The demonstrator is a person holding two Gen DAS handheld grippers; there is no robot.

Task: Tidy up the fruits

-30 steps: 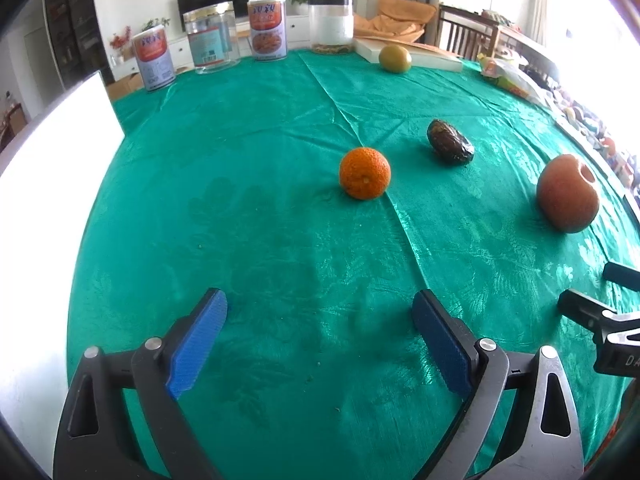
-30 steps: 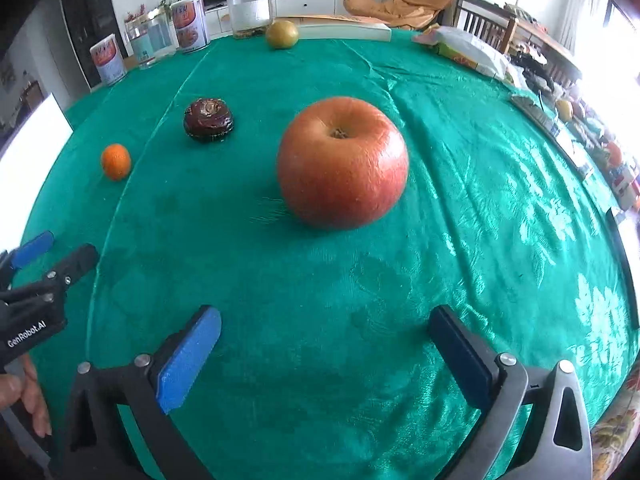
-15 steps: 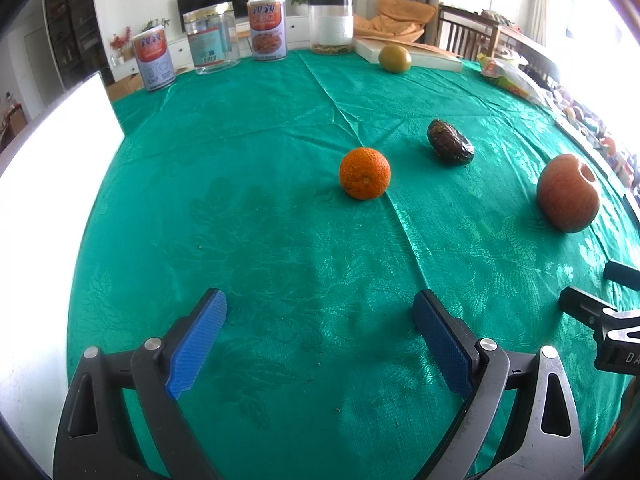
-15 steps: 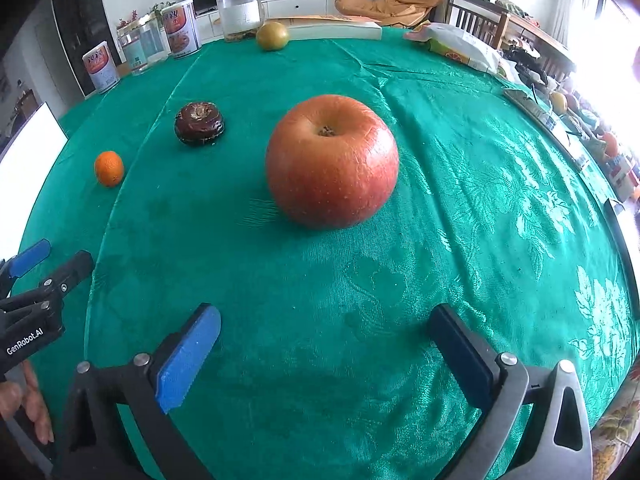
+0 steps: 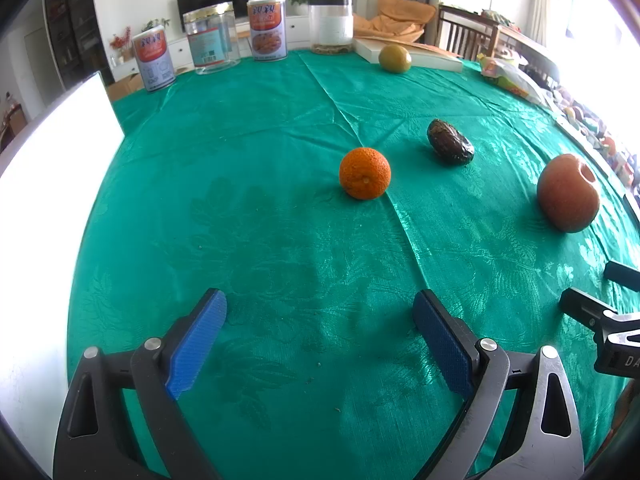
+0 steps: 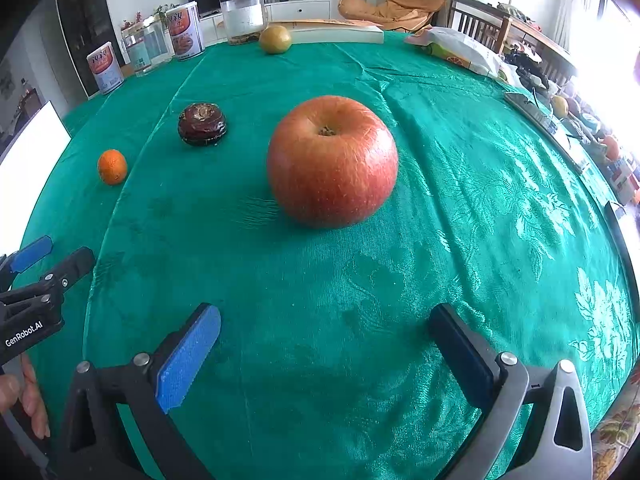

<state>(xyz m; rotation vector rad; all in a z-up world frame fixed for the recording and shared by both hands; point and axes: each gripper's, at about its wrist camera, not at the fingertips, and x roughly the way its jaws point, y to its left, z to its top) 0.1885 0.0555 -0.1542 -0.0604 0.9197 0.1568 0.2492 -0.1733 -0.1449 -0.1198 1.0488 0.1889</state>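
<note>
Standing along the tablecloth's [image 5: 248, 208] far edge, tins [image 5: 267, 28] look sealed.

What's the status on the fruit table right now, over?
Left gripper and right gripper open, empty. Apple ahead of right, untouched. Orange ahead of left, dark fruit beyond. Path clear.

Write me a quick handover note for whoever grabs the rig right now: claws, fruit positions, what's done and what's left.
Left claw: open, empty, low over the green tablecloth, orange straight ahead.
Right claw: open, empty, facing the apple.
Dark fruit lies between the orange and the apple, farther back; yellow-green fruit sits at the far edge beside the flat white box.
Done: nothing gathered; all four fruits lie apart.
Left: pick up and group every fruit.
</note>
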